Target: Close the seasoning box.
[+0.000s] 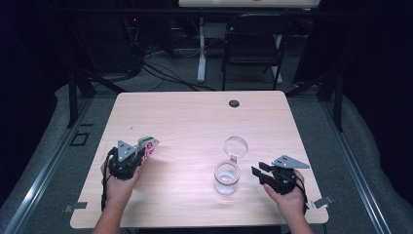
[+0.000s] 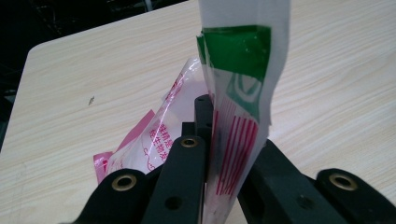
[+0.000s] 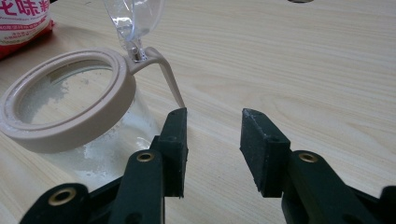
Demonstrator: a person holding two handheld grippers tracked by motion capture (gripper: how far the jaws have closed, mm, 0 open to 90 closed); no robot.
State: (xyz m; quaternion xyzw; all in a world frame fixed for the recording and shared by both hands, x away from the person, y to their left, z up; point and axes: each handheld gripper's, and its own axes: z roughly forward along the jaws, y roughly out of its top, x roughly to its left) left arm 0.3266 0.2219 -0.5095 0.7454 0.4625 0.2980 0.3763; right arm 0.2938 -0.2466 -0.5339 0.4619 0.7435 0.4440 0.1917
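While my left hand angles up off the table w/ its wrist raised, the left gripper has jaws clamped on a plastic packet: white film, green patch up top, red stripes & pink print, standing up betw. the pads. My right gripper sits low, jaws apart w/ nothing betw. them, the jar just beside its left-hand jaw, tan rim, clear lid flipped open.
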